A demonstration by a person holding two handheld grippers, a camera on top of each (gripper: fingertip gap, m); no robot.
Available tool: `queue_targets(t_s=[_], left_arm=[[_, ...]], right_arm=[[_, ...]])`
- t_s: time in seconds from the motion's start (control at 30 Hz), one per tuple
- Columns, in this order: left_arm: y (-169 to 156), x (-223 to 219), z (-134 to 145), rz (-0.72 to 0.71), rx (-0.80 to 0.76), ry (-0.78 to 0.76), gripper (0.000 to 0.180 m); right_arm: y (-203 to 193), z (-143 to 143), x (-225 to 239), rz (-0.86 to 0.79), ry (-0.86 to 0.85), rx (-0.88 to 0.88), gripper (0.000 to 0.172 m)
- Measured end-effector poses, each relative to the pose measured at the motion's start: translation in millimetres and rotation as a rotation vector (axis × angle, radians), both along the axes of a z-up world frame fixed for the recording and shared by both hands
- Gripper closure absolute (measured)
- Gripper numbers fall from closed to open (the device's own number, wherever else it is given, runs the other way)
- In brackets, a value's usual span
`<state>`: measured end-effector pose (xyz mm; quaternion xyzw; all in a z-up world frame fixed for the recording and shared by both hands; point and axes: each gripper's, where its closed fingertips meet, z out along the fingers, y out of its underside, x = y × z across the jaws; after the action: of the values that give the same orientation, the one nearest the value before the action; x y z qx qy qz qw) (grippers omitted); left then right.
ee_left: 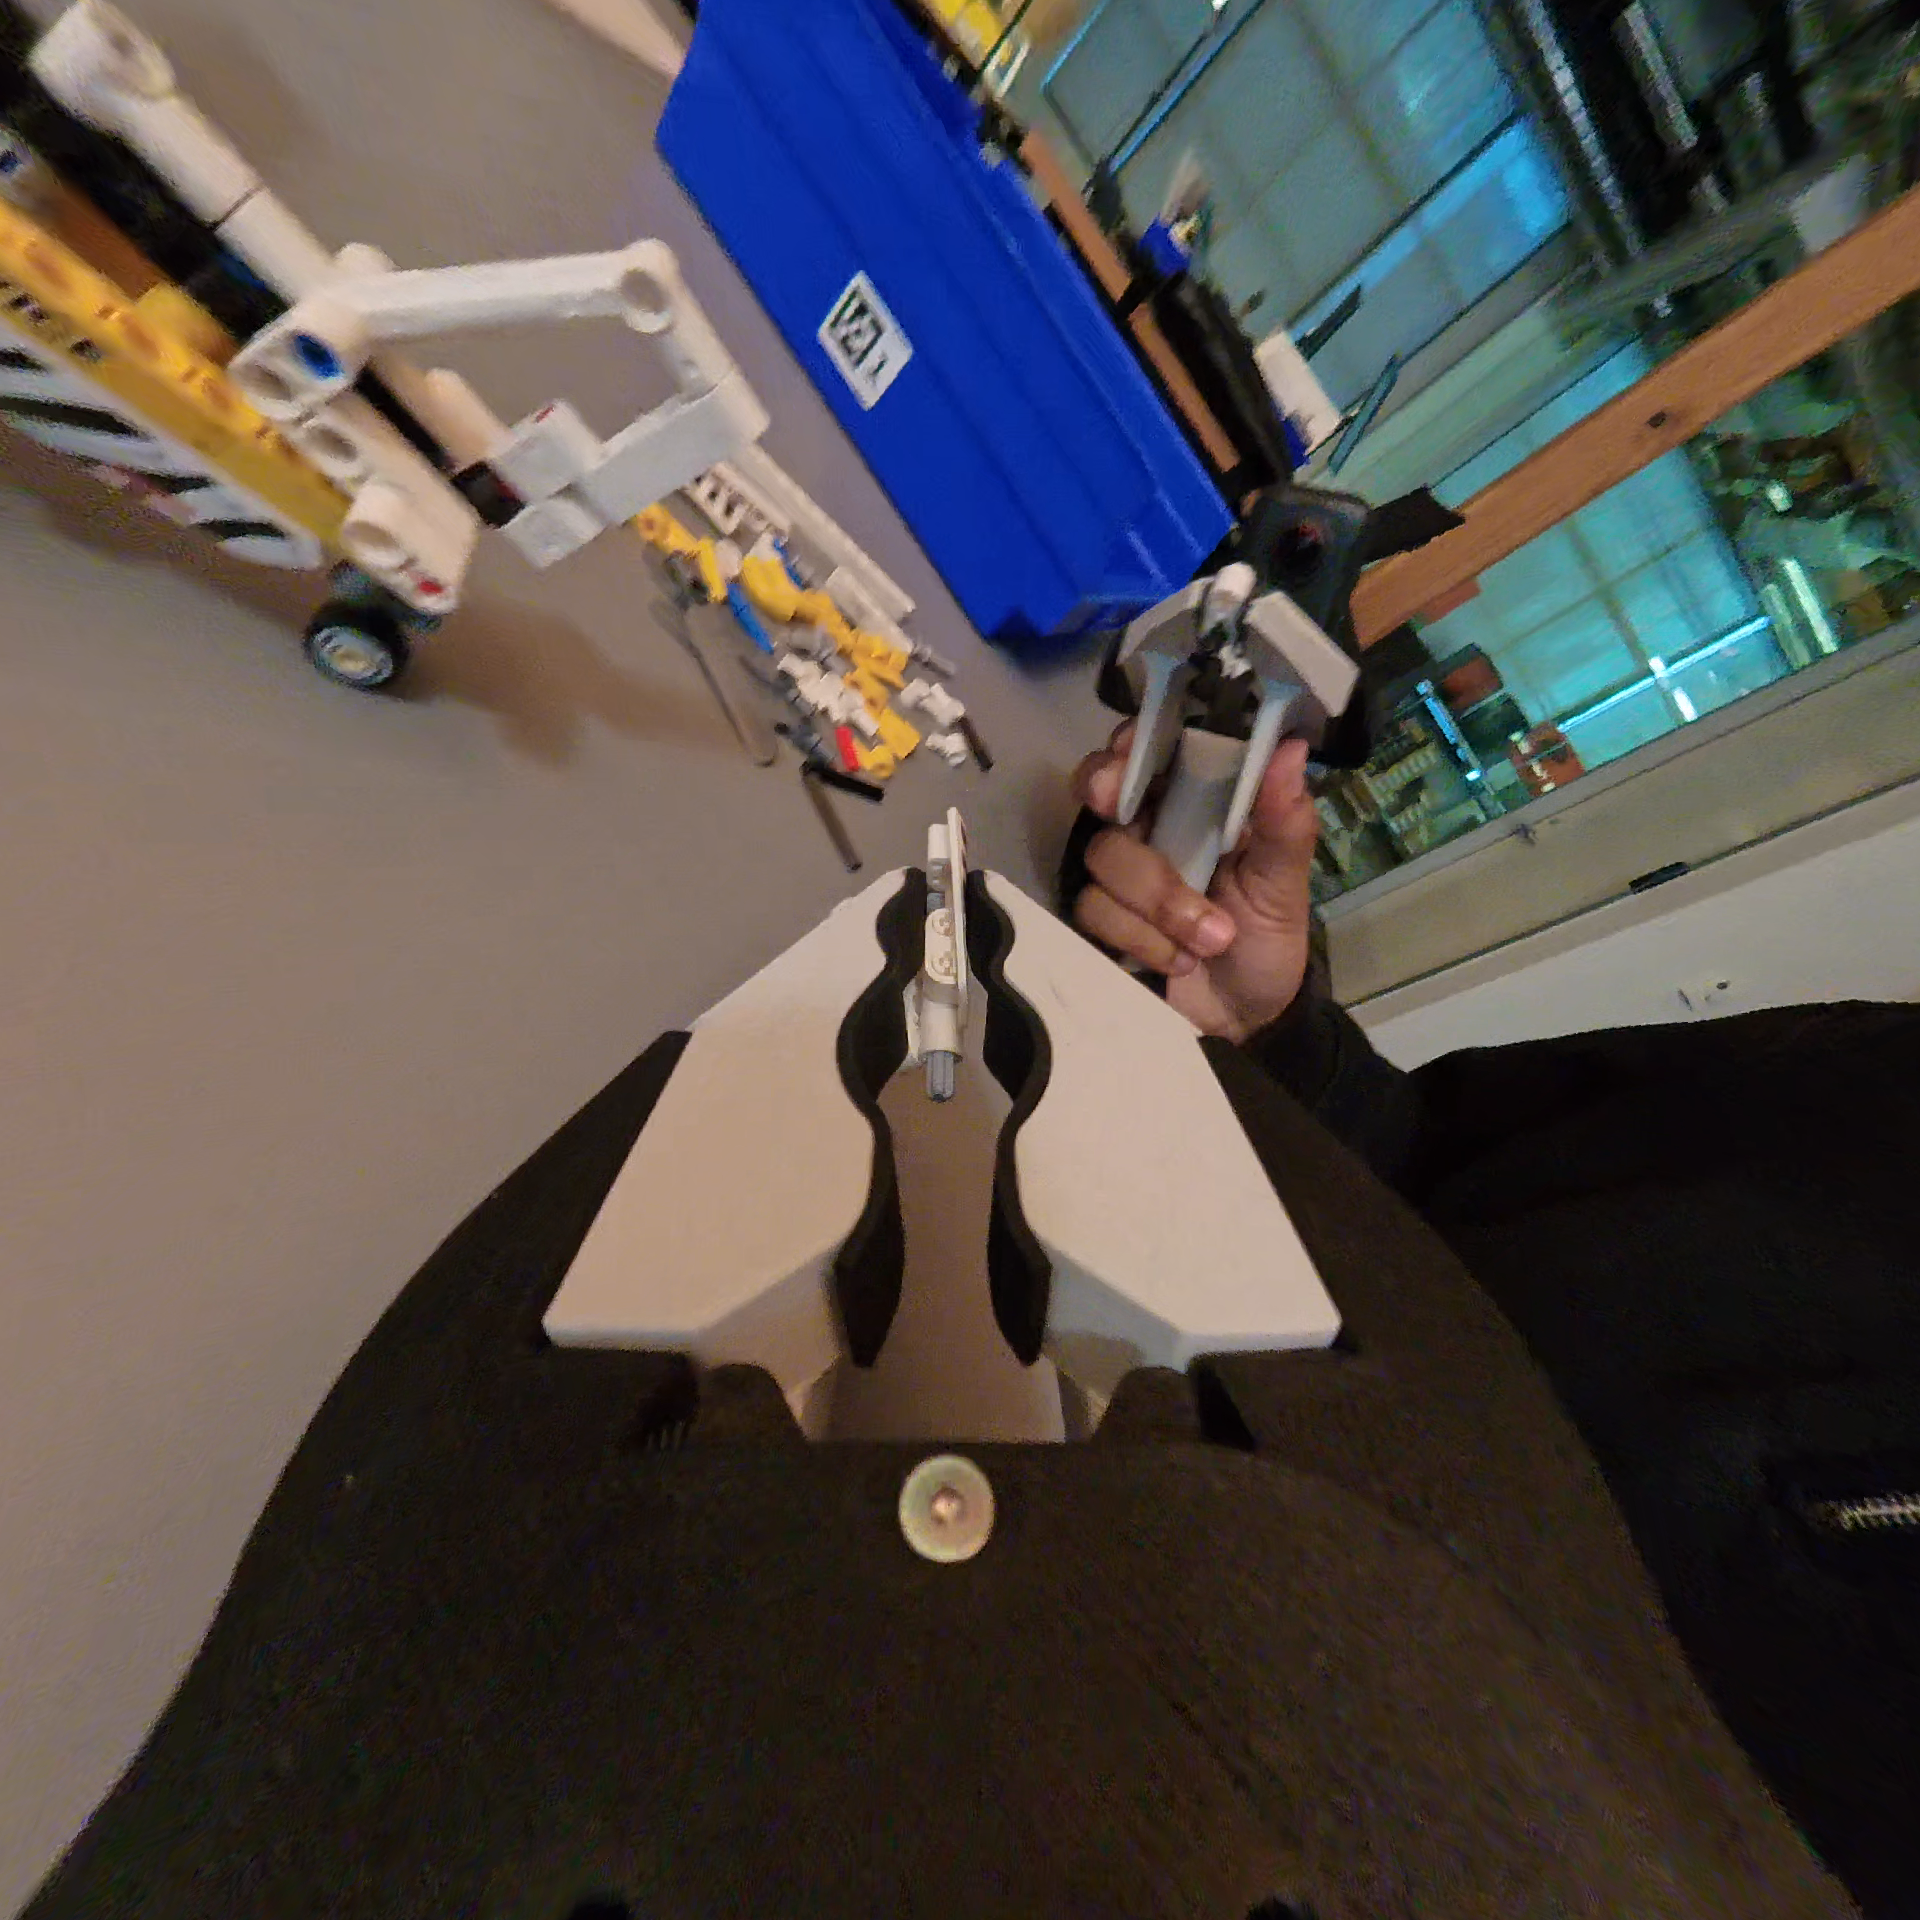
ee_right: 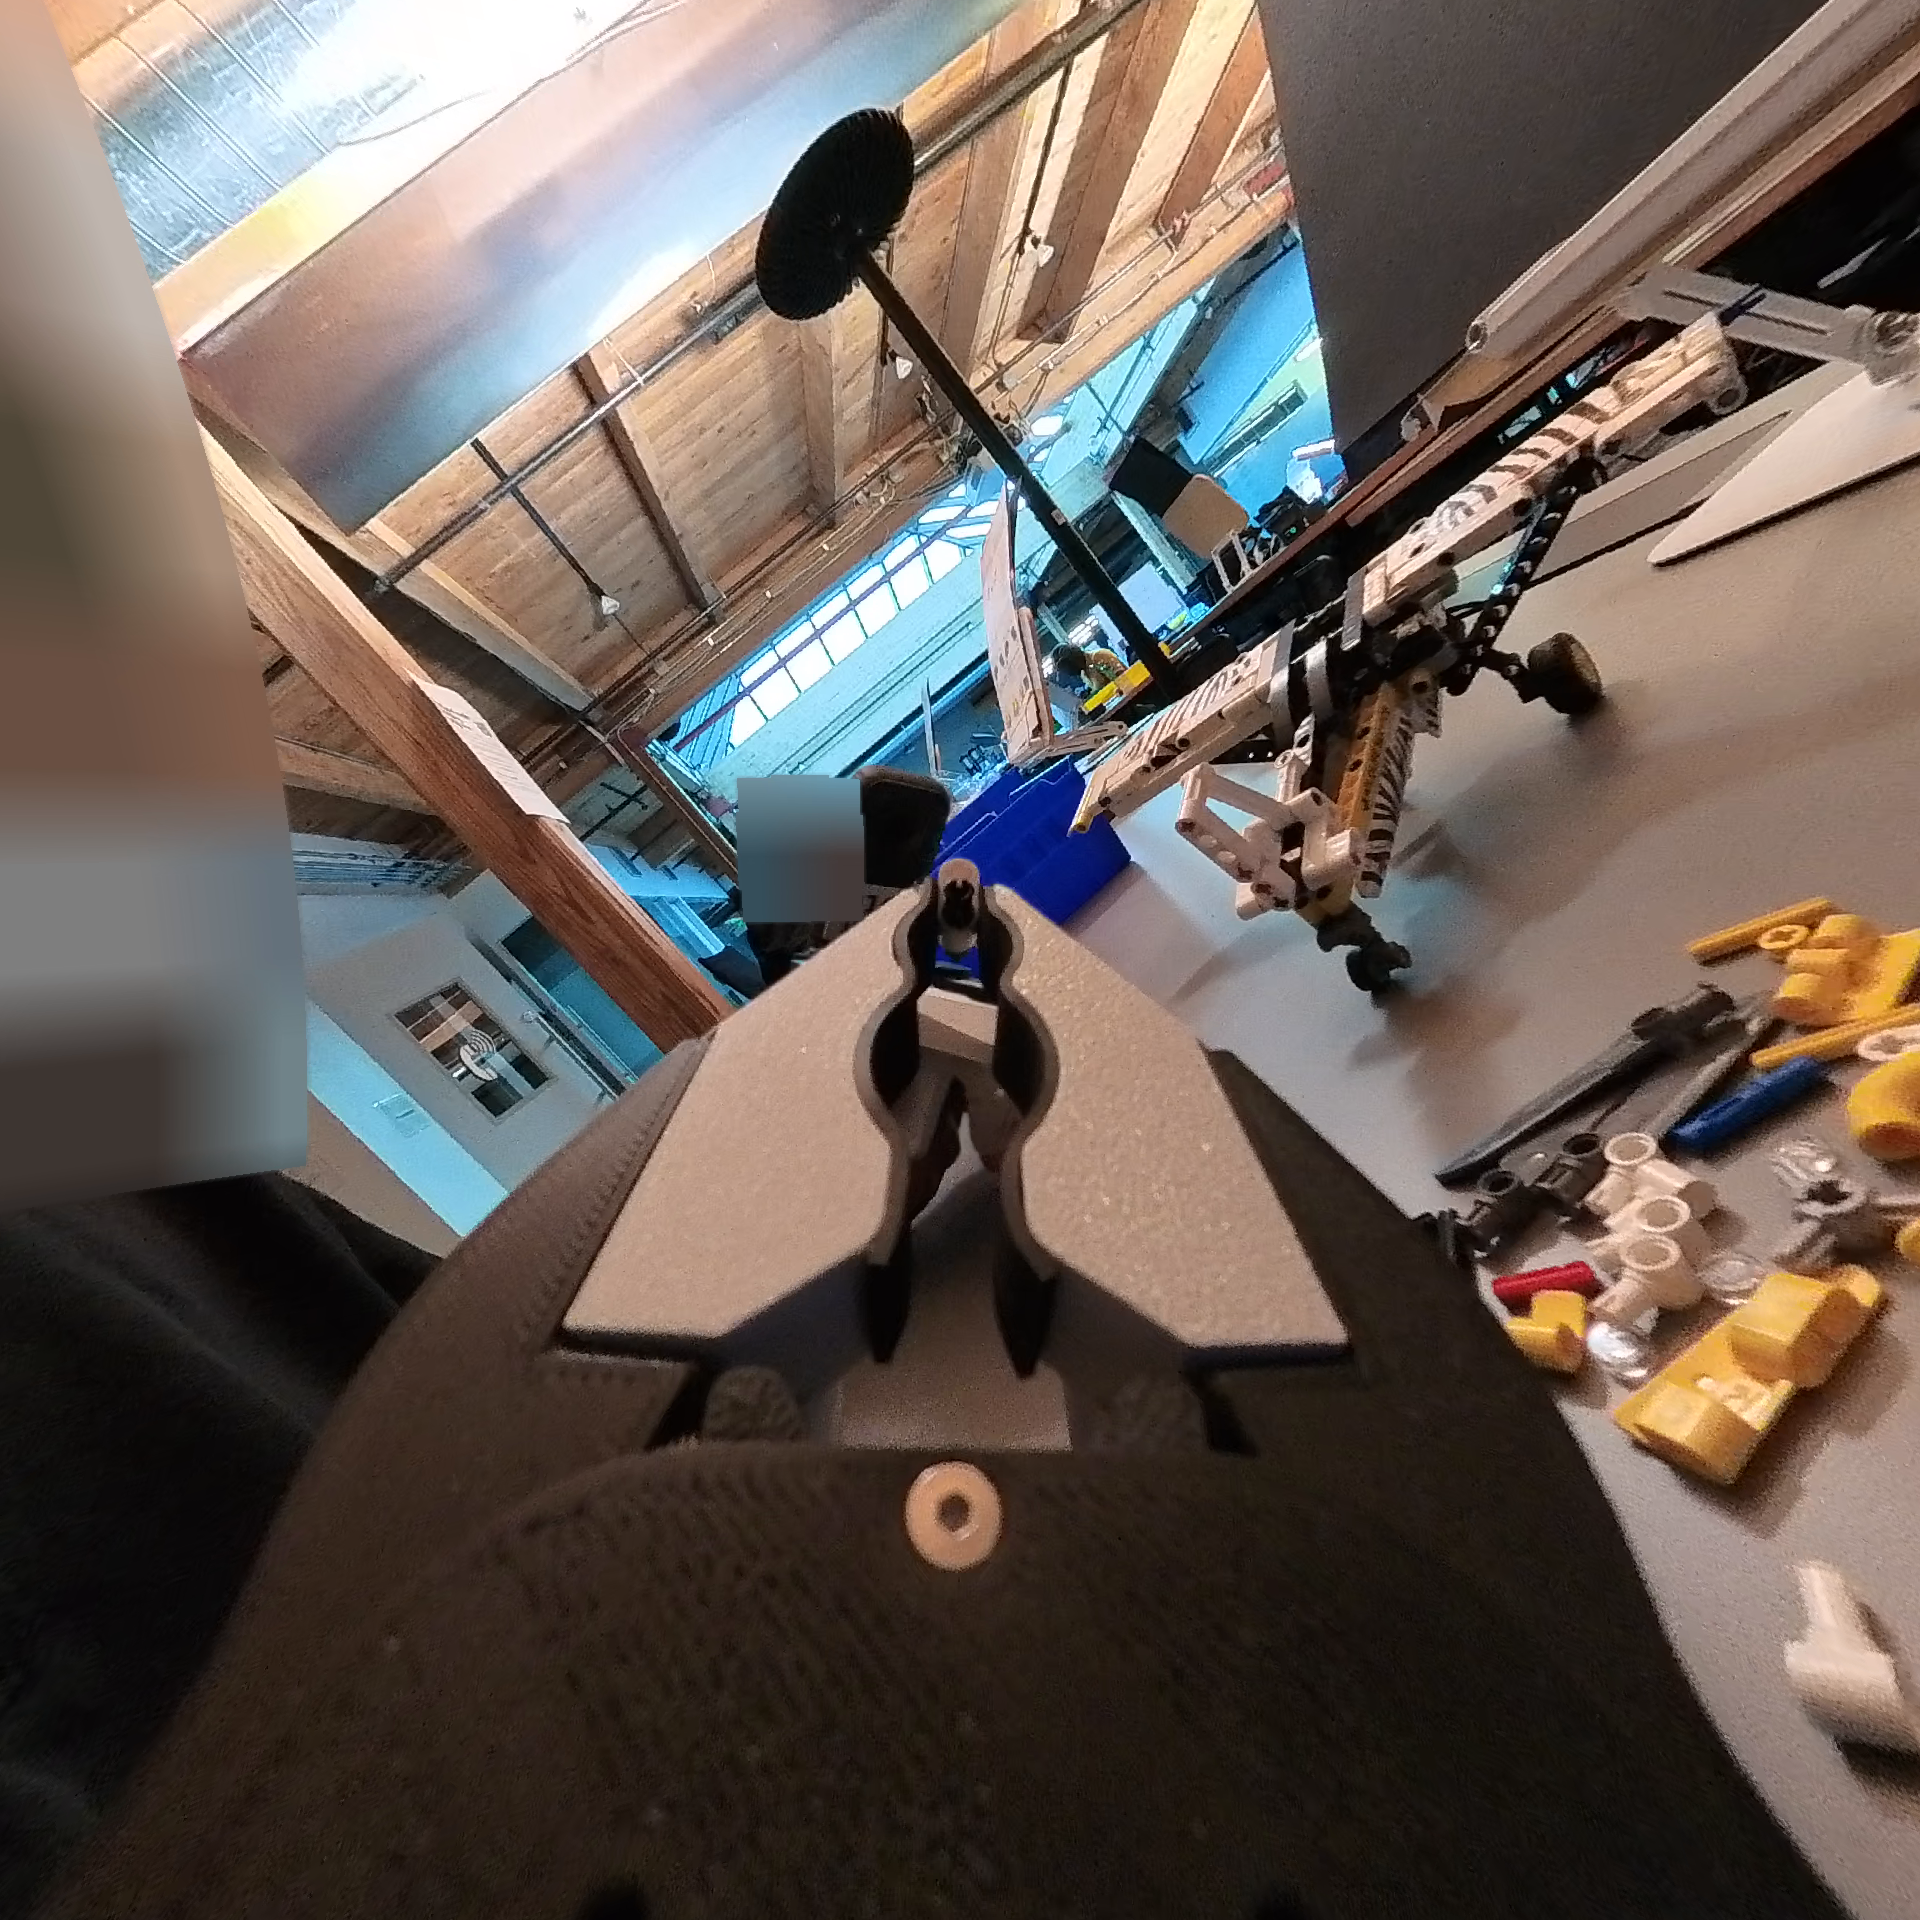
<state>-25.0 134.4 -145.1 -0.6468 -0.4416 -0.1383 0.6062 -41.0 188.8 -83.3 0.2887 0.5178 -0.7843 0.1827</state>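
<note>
My left gripper (ee_left: 948,883) is shut on a white toy-brick beam piece (ee_left: 943,951) with a grey pin at its near end, held above the grey table (ee_left: 260,935). My right gripper (ee_right: 957,914) is shut on a small white and black connector piece (ee_right: 956,925) at its fingertips. In the left wrist view the right gripper (ee_left: 1231,613) is held up by a hand (ee_left: 1236,914), to the right of and beyond the left one, with the small piece (ee_left: 1231,629) at its tips. The two grippers stand apart.
A white, yellow and striped toy-brick model on wheels (ee_left: 343,416) (ee_right: 1351,727) stands on the table. A pile of loose yellow, white, black and blue parts (ee_left: 831,665) (ee_right: 1714,1195) lies near it. A blue bin (ee_left: 935,343) (ee_right: 1039,852) stands behind. A monitor stand (ee_right: 1787,468) is at the far right. Some 9 centimeters of space lies between my two pairs of fingers.
</note>
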Motion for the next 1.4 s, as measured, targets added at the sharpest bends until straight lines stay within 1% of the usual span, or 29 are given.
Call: queue_targets(t_s=[0.07, 0.13, 0.2, 0.23, 0.27, 0.3, 0.37, 0.47, 0.57, 0.6, 0.67, 0.73, 0.8, 0.9, 1.0, 1.13, 1.3, 1.4], left_arm=[[-10.0, -3.9, -12.6, 0.025, -0.050, -0.029, 0.171], [-15.6, -6.9, -19.6, 0.046, -0.060, -0.049, 0.165], [-17.7, -9.3, -21.7, 0.058, -0.060, -0.054, 0.148], [-18.4, -10.3, -19.5, 0.064, -0.056, -0.041, 0.146], [-18.9, -11.5, -14.1, 0.068, -0.048, -0.014, 0.136], [-18.9, -11.6, -5.8, 0.071, -0.038, 0.035, 0.131], [-13.3, -5.0, 16.0, 0.041, -0.015, 0.179, 0.131], [6.5, 15.3, 39.6, -0.046, 0.001, 0.399, 0.128], [23.0, 25.5, 39.4, -0.035, -0.119, 0.633, 0.134], [28.8, 29.0, 38.6, -0.031, -0.160, 0.699, 0.135], [39.1, 36.9, 42.2, -0.030, -0.196, 0.804, 0.143], [40.1, 34.6, 48.4, 0.039, -0.205, 0.857, 0.154], [38.0, 31.0, 50.1, 0.086, -0.211, 0.872, 0.164], [36.7, 27.7, 48.0, 0.096, -0.221, 0.858, 0.167], [35.1, 26.2, 48.2, 0.103, -0.211, 0.841, 0.170], [31.3, 24.9, 51.8, 0.122, -0.165, 0.819, 0.180], [31.1, 26.8, 52.9, 0.092, -0.113, 0.785, 0.180], [32.3, 27.4, 52.5, 0.082, -0.114, 0.785, 0.167]], right_arm=[[-2.6, -0.7, 2.0, 0.012, 0.005, 0.012, 0.167], [-6.0, -1.7, 4.1, 0.017, 0.015, 0.033, 0.168], [-9.4, -2.1, 7.6, 0.034, 0.024, 0.046, 0.168], [-11.0, -2.0, 9.6, 0.047, 0.027, 0.046, 0.168], [-12.3, -1.3, 12.2, 0.064, 0.031, 0.043, 0.168], [-13.7, -0.8, 14.7, 0.082, 0.033, 0.038, 0.168], [-16.5, 0.1, 19.8, 0.119, 0.039, 0.032, 0.168], [-23.5, 0.4, 31.7, 0.206, 0.043, 0.031, 0.168], [-31.4, 0.8, 48.8, 0.392, -0.050, -0.042, 0.167], [-32.7, -0.3, 49.4, 0.423, -0.091, -0.058, 0.167], [-31.4, -1.2, 44.2, 0.401, -0.114, -0.066, 0.168], [-29.4, -1.9, 39.9, 0.355, -0.107, -0.059, 0.168], [-31.3, -3.4, 41.7, 0.361, -0.102, -0.042, 0.167], [-35.9, -6.8, 45.1, 0.374, -0.099, -0.007, 0.167], [-33.1, -5.6, 40.2, 0.316, -0.078, -0.004, 0.167], [-32.7, -4.1, 41.5, 0.307, -0.055, -0.001, 0.167], [-33.3, -4.8, 41.5, 0.311, -0.060, 0.001, 0.167], [-33.2, -5.6, 40.6, 0.319, -0.077, -0.004, 0.167]])
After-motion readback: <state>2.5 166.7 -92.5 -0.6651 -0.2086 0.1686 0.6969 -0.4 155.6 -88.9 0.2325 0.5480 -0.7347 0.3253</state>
